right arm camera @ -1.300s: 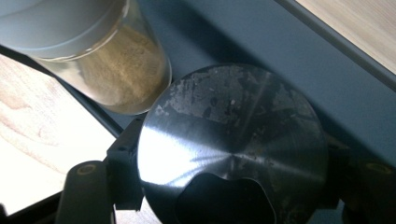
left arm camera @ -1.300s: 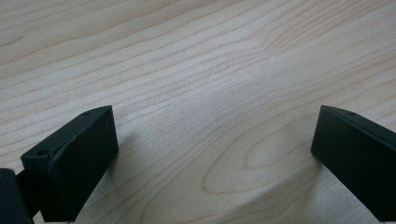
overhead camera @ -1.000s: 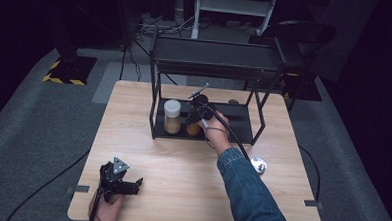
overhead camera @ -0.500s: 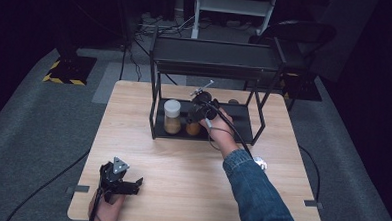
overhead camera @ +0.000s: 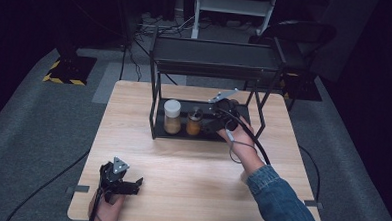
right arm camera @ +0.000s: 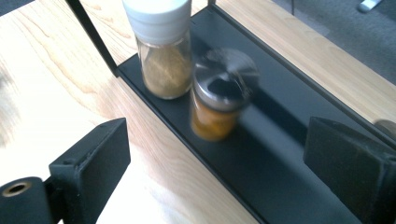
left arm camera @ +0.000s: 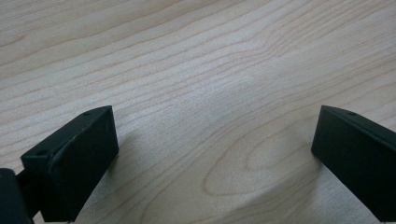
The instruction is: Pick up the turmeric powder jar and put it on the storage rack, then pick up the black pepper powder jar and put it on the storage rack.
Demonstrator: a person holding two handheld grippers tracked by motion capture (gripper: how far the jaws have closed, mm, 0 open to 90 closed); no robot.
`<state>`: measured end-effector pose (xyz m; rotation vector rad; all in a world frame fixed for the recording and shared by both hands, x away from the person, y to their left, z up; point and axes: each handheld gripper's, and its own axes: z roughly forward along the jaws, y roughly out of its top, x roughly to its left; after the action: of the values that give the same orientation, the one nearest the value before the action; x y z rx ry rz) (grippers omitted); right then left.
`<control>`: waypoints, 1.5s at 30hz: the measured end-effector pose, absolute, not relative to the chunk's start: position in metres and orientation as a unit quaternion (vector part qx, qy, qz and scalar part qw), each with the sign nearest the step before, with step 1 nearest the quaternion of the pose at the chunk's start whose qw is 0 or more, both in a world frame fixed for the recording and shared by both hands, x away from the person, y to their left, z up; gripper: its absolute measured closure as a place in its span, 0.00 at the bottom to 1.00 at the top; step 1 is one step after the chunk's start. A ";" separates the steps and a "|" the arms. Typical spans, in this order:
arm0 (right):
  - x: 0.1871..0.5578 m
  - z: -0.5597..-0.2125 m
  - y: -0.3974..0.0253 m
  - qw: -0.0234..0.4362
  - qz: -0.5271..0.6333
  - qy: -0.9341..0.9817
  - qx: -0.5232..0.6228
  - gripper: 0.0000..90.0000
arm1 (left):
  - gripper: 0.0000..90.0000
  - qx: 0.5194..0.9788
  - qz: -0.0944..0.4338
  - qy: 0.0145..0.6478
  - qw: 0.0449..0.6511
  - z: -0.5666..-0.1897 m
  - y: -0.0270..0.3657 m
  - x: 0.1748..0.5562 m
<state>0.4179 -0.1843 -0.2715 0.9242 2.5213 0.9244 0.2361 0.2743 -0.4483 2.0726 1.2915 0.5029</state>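
Note:
A black two-tier rack (overhead camera: 214,53) stands at the back of the wooden table (overhead camera: 191,175). On its lower shelf (right arm camera: 271,158) stand a tall white-lidded jar of tan powder (overhead camera: 172,116) (right arm camera: 161,46) and a shorter metal-lidded jar with orange contents (overhead camera: 194,121) (right arm camera: 218,100). My right gripper (overhead camera: 211,124) (right arm camera: 219,140) is at the shelf just right of the short jar, open, with nothing between its fingers. My left gripper (overhead camera: 134,184) (left arm camera: 212,135) rests open on bare wood near the table's front left.
The rack's front posts (overhead camera: 153,103) and upper shelf frame the lower shelf closely. A cable (overhead camera: 255,143) trails from the right gripper over the person's wrist. Grey carpet (overhead camera: 43,134) surrounds the table, with dark equipment behind.
My right gripper has drawn back to the right, away from the short jar, which stays standing on the shelf. The left gripper has not moved.

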 end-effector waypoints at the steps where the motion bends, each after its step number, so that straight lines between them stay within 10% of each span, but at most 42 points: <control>1: 0.414 -0.271 -0.190 0.152 0.324 0.876 0.323 0.08 | 0.00 0.789 0.191 0.490 0.317 -0.448 0.274 0.236; 45: 0.303 -0.293 -0.360 0.175 0.378 0.836 0.357 0.03 | 0.00 0.787 0.192 0.493 0.316 -0.448 0.272 0.237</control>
<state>0.3033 -0.3601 -0.2935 1.0116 2.3684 1.0708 0.2368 0.2723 -0.4478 2.0730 1.2992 0.5064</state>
